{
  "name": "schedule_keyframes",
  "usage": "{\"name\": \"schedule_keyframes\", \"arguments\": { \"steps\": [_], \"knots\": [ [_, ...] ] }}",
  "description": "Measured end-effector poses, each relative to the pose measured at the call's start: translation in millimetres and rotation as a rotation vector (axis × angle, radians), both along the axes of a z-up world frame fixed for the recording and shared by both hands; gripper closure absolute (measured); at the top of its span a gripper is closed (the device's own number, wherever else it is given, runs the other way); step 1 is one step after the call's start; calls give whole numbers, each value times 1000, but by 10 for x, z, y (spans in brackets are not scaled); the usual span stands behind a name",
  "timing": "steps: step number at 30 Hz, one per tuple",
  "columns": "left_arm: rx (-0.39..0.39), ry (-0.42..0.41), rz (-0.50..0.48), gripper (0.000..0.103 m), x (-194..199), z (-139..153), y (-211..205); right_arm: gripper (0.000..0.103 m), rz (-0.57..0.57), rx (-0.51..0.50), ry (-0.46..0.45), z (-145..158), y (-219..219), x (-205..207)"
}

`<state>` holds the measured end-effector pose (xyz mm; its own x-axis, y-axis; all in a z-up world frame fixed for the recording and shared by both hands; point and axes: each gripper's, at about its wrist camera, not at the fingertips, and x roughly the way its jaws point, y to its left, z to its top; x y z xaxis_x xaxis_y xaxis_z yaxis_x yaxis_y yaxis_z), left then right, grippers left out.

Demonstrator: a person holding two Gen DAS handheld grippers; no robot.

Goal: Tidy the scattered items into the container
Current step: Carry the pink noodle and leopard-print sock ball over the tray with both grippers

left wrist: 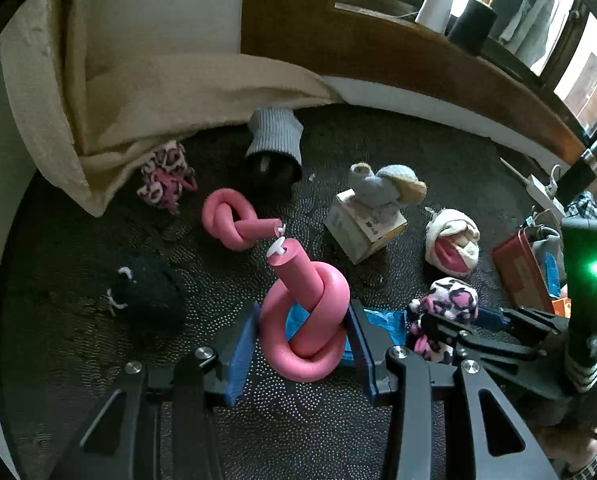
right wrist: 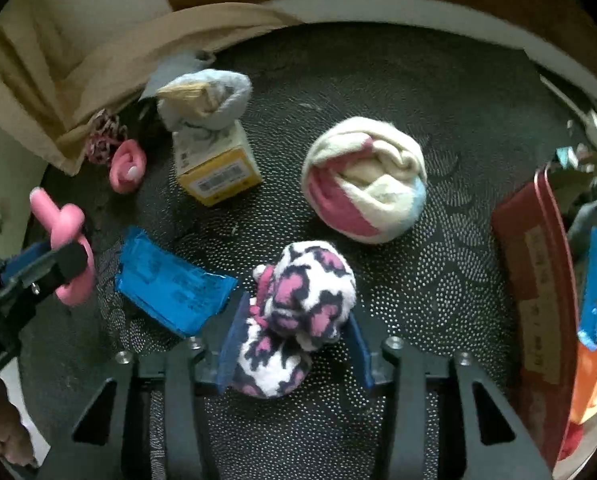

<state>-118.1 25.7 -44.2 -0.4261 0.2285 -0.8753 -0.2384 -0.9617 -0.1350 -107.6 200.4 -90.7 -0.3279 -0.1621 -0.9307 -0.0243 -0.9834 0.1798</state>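
Left claw [left wrist: 302, 332]: clamped on a pink knot [left wrist: 304, 320], both blue pads against its sides, the knot lifted clear of the dotted mat [left wrist: 298, 432].
Right claw [right wrist: 294, 344]: its pads flank a leopard sock [right wrist: 294, 312]; the left one presses the fleece, the right one looks to be just touching, so the grip looks barely made.
Container: the red tin [right wrist: 538, 264] at the right edge, already holding some items.
Still scattered: a second knot [left wrist: 230, 220], a black sock [left wrist: 150, 296], a blue packet [right wrist: 174, 284], a striped sock ball [right wrist: 362, 180], a grey sock [right wrist: 206, 104] on a yellow box [right wrist: 218, 172], and another leopard sock [left wrist: 166, 176] by the cloth [left wrist: 158, 92].
Risk, sock: soft fleece could squash and slide out on lifting, since the pads grip only its lower half.
Risk, knot: the foam loop is round and springy; it could roll out between the pads if tilted.
Risk, claws: they work close together, so carrying both loads rightward could make them collide.
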Motion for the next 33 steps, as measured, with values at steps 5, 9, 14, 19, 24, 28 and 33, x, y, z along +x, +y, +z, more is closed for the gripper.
{"name": "schedule_keyframes", "arguments": {
  "steps": [5,9,14,19,24,28,33],
  "knots": [
    [-28,35,9,57,76,116,29,62,23,23,25,80,-43,59],
    [-53,61,13,58,148,210,65,71,21,16,43,165,-8,117],
    [-69,83,20,58,253,312,115,71,33,16,64,229,5,199],
    [-89,110,29,57,377,412,166,71,48,7,91,344,44,301],
    [-98,128,38,57,481,503,217,71,58,0,129,485,112,399],
    [-103,147,38,57,580,586,320,71,55,-2,156,577,184,463],
    [-104,163,26,57,696,663,500,71,38,-4,184,680,362,593]
  ]
}}
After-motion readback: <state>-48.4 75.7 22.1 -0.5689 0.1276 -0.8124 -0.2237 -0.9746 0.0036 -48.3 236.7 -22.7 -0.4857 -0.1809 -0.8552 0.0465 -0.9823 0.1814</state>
